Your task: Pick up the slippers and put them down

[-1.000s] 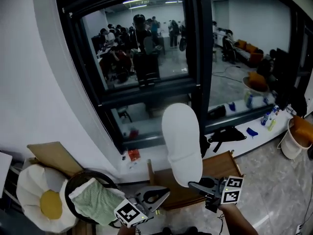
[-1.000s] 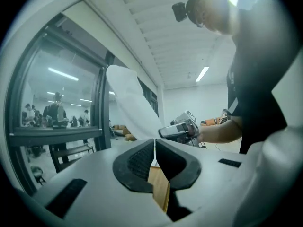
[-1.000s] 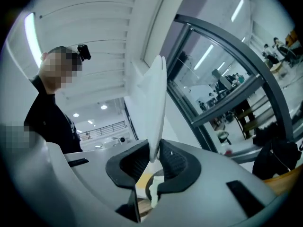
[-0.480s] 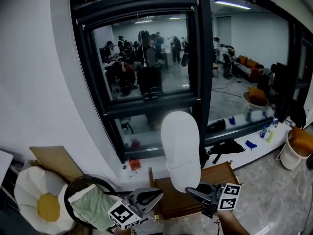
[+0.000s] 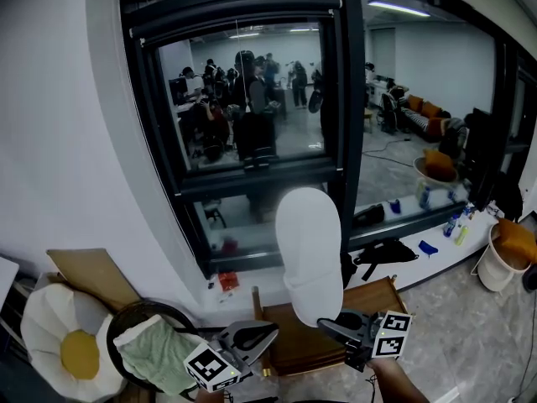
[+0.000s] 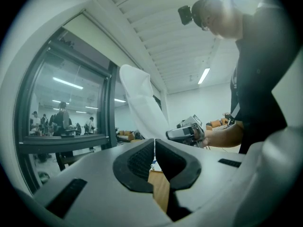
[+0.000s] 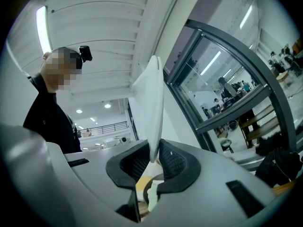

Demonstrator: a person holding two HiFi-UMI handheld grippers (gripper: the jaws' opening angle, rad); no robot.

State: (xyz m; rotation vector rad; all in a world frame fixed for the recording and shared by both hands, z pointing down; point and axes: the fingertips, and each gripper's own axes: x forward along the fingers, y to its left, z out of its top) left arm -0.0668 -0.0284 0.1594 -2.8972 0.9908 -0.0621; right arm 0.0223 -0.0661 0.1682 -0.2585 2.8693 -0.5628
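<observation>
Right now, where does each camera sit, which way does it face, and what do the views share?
Head view: on the person's head, looking forward and down at the window; left gripper, right gripper and a forearm show.
Left gripper view: on the left gripper, looking along its shut, empty jaws at the person's torso.
Right gripper view: on the right gripper, looking along jaws clamped on the slipper; the person's shoulder shows left.
Shared: all three show slipper and window.
</observation>
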